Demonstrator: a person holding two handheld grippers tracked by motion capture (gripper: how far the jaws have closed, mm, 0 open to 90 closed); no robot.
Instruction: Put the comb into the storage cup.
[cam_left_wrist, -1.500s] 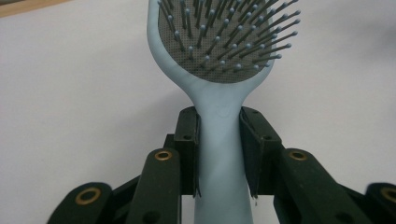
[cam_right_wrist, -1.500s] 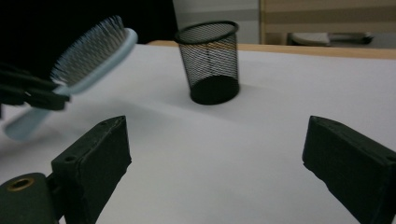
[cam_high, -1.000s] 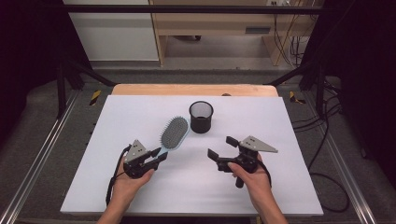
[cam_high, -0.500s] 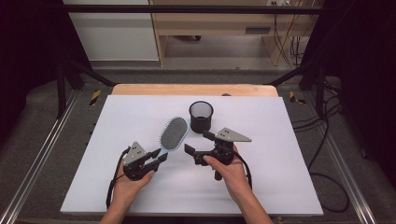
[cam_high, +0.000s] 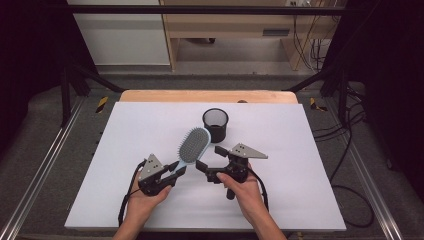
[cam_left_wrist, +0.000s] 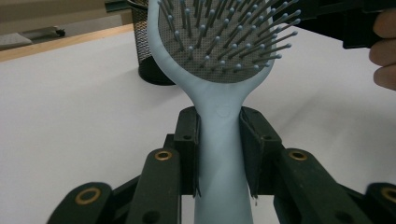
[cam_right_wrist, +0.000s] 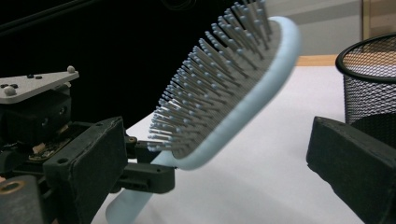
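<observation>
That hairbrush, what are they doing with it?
A person is holding a light blue hairbrush by its handle in the left gripper, lifted off the white table. The right gripper is right beside the brush head with its jaws open around it, not squeezing. It looks ready to take the brush. A black mesh cup stands just behind.

Matt pale-blue plastic hairbrush (cam_left_wrist: 219, 135) — smooth handle, black wire-mesh metal cup (cam_high: 215, 124), matt white table (cam_high: 125, 130).
</observation>
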